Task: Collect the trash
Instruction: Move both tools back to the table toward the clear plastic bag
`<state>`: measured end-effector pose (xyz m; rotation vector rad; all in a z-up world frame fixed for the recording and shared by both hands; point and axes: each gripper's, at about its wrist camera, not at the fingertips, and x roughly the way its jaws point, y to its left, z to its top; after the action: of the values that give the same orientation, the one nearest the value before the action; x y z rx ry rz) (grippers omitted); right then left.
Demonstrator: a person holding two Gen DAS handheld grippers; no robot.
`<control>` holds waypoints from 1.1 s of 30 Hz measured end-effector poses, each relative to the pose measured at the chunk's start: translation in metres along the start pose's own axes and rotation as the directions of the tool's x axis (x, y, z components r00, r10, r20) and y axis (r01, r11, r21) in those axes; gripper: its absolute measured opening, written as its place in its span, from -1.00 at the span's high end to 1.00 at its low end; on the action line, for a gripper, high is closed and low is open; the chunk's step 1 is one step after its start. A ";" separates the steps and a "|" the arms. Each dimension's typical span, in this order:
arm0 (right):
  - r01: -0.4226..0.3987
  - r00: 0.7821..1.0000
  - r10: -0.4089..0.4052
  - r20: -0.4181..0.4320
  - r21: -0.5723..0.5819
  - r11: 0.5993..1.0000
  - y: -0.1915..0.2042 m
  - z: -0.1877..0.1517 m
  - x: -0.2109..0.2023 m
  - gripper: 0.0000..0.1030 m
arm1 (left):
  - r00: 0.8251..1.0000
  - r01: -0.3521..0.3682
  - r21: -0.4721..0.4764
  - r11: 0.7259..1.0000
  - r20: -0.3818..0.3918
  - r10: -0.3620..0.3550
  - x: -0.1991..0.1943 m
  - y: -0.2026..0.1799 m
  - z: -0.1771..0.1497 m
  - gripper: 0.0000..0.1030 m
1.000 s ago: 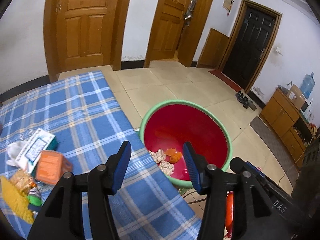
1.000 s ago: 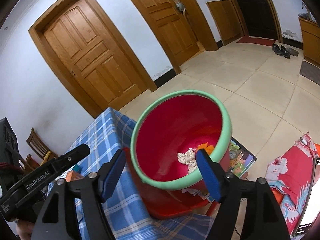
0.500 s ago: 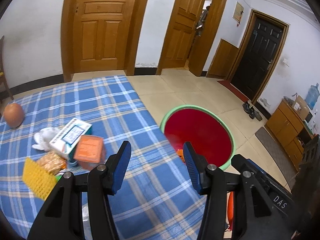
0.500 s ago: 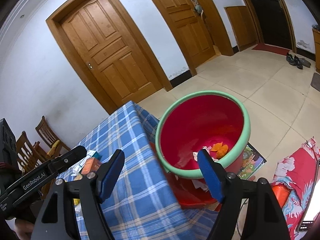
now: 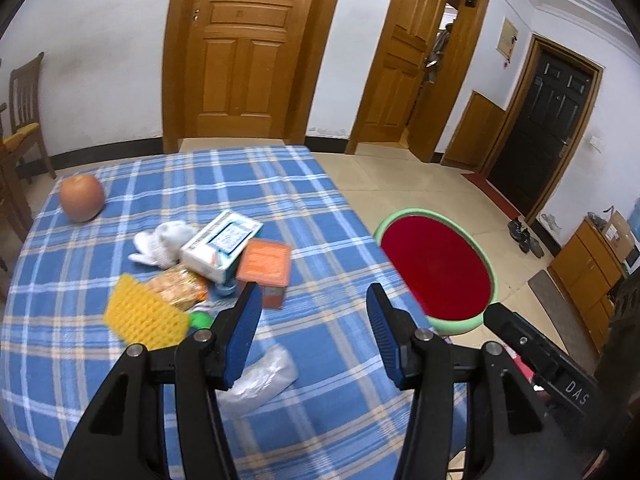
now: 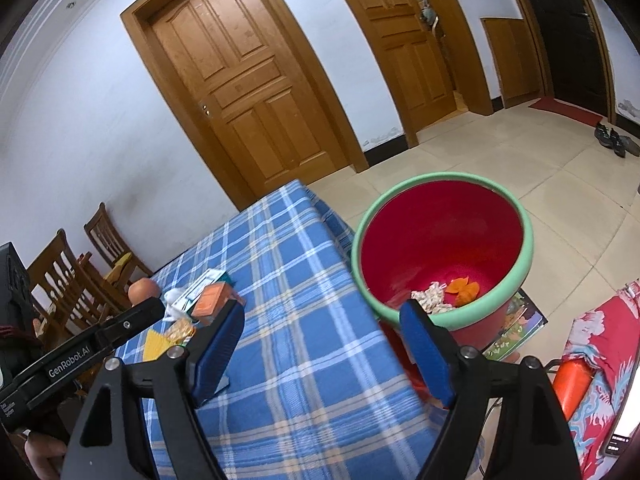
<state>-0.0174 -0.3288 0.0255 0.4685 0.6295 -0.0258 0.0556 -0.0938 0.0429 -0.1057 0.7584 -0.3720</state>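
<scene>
Red bin (image 6: 440,236), green rim, crumpled paper (image 6: 432,298) inside.

The tabletop (image 5: 280,184) wears a blue cloth checked with white and pale orange lines. At the right of the left wrist view stands a bucket (image 5: 436,268), red inside with a mint green rim; in the right wrist view it holds an orange scrap (image 6: 463,289) and a whitish crumpled wad (image 6: 430,300). Left of centre lie an orange box (image 5: 266,266), a white and teal carton (image 5: 222,244), a yellow dimpled sheet (image 5: 146,318), a white rag (image 5: 162,242) and an orange-brown fruit (image 5: 82,197). Each claw (image 5: 314,332) (image 6: 322,350) has blue pads on black arms. The doors (image 5: 244,48) are honey brown; one at the right is black.
</scene>
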 end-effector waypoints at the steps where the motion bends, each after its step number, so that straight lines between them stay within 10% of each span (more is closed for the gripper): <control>1: -0.001 1.000 0.001 -0.006 -0.004 1.000 0.002 -0.002 0.001 -0.62 | 1.000 -0.005 -0.004 1.000 -0.001 0.005 -0.002 0.004 -0.003 -0.09; 33: 0.005 0.996 -0.009 -0.093 -0.047 0.999 0.018 -0.030 0.014 -0.70 | 0.981 -0.024 0.068 0.997 -0.191 0.037 0.047 0.036 -0.061 -0.16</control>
<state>-0.0201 -0.2976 0.0039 0.4236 0.7223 0.0046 0.0557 -0.0757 -0.0400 0.0039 0.9369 -0.3813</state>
